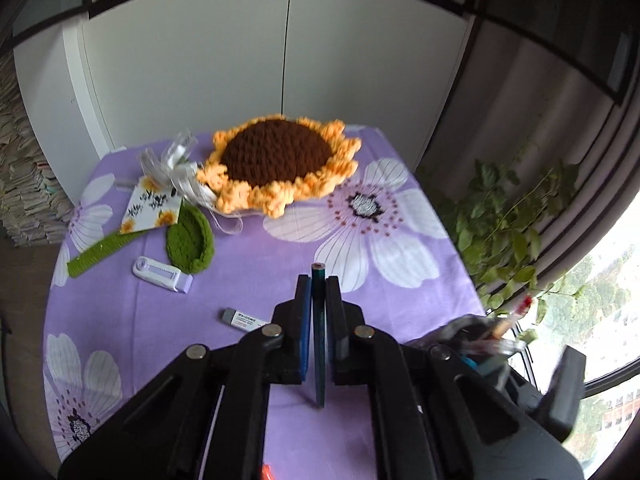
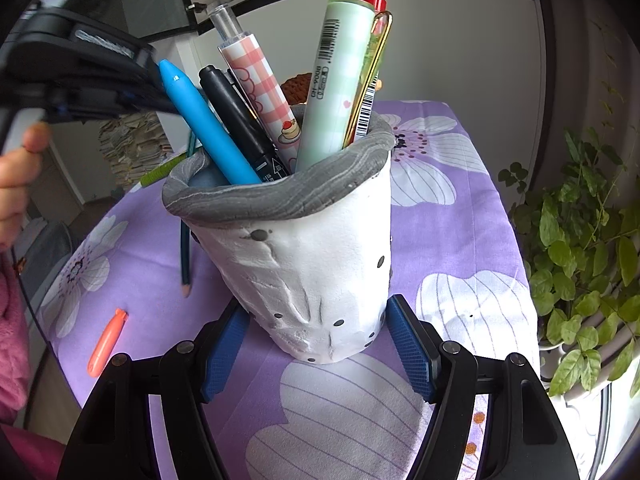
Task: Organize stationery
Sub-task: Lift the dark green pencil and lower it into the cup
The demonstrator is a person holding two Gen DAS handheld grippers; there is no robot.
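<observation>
Gripping a dark green pencil point(image 1: 319, 320) upright between its closed pads, the left gripper point(image 1: 319, 292) holds it lifted off the cloth point(image 1: 280, 264) — presumably to drop it tip-first into the cup point(image 2: 304, 264). The right gripper point(image 2: 316, 344) clamps the cup's base from both sides, likely steadying it for that drop. The right view shows the pencil hanging just beside the cup's left wall, point down, not yet over the rim. Inside the cup I count about six pens, tightly packed — the red-capped one at the back is half hidden. Loose on the cloth: one eraser point(image 1: 244, 319), one correction tape point(image 1: 162, 275), one orange cap point(image 2: 107, 342).
</observation>
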